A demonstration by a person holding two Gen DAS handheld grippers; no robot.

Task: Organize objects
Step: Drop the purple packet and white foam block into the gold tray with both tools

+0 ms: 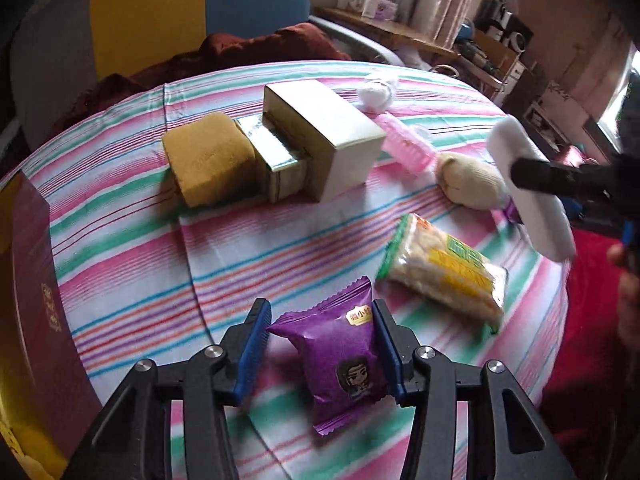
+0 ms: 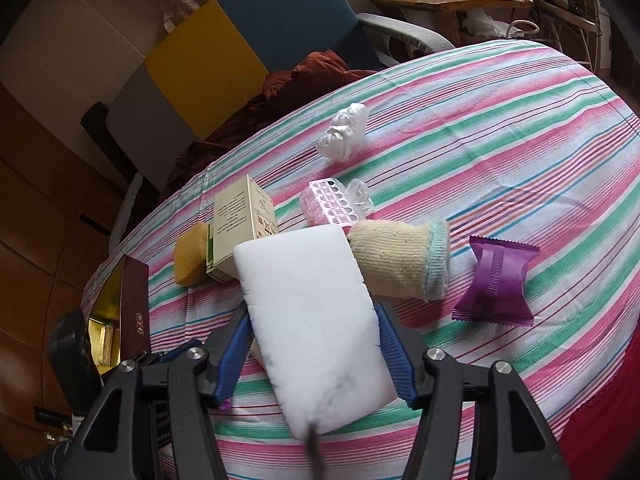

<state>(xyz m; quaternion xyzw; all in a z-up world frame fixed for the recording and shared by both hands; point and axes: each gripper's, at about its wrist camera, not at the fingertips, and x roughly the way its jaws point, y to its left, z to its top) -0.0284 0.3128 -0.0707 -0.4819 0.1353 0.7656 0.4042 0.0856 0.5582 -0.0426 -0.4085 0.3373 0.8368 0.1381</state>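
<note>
Purple snack packet: gold label with Chinese characters, roughly "温小", third character unclear. Cream box: small printed Chinese lines plus red characters, unreadable. Maroon box: gold emblem, illegible. Cracker pack: green label blurred.

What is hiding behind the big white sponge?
Behind the white foam sponge peek a cream box, a rolled yellow sock and the striped cloth; anything directly behind it is covered.

purple snack packet sits tilted between blue pads; white foam block held slanted above the striped cloth
</note>
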